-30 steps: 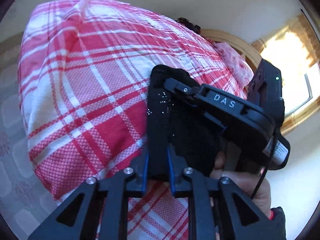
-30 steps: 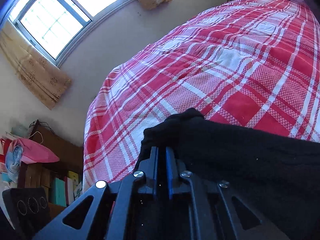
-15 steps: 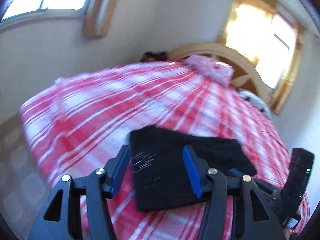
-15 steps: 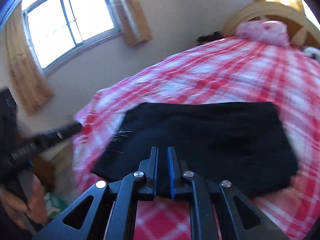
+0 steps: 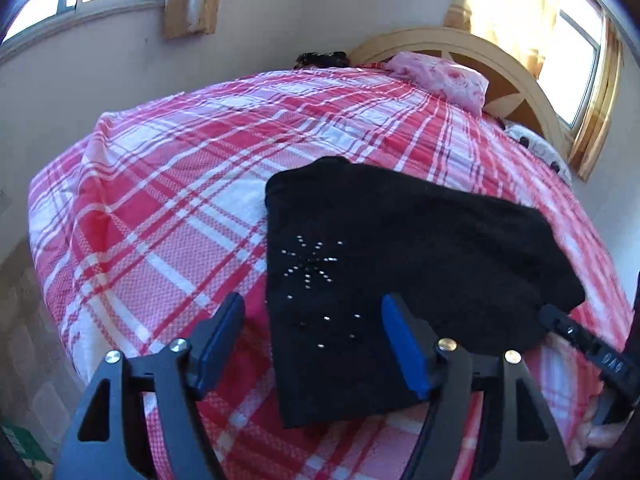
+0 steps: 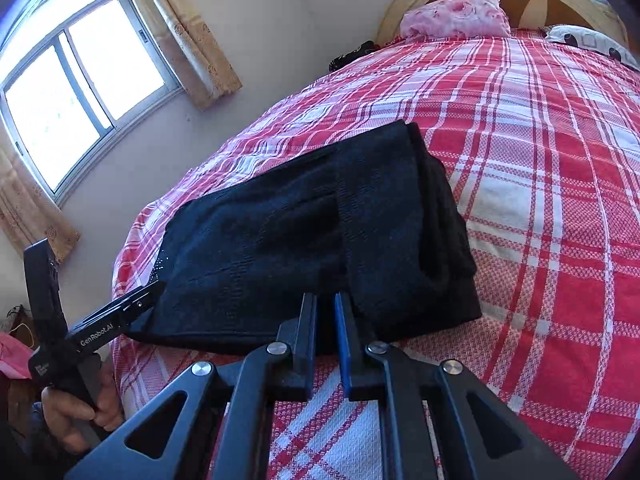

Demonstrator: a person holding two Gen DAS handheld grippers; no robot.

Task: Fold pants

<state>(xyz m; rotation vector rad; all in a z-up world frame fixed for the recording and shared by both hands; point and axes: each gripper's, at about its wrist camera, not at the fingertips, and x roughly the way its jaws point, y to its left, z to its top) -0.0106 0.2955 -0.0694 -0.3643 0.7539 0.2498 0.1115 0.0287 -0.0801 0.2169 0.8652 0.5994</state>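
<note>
While the left gripper [image 5: 312, 344] hangs over the near edge of the bed, its jaws are opening and the blue pads [image 5: 404, 348] stand wide apart, pressing on nothing. The near left corner of the pants [image 5: 400, 264] lies below and between them, resting flat on the cover and clear of both pads. A starburst of small shiny studs [image 5: 310, 264] marks the cloth just beyond the fingertips.

The right gripper [image 6: 325, 320] has its jaws nearly together, with only a thin slot between the blue pads [image 6: 344, 336]. Its tips sit at the near edge of the pants [image 6: 320, 232]; whether any cloth is pinched in that slot cannot be told, since the dark fabric and dark fingers merge there.

The pants are black and lie folded into a compact stack, with layered edges showing on the right side in the right wrist view. They rest on a red and white checked bedspread [image 5: 160, 200]. A hand [image 6: 76, 408] holding the left gripper shows at lower left of that view. Farther off are a pink pillow [image 6: 456, 16], a wooden headboard [image 5: 460, 44] and a window [image 6: 76, 88] with curtains.
</note>
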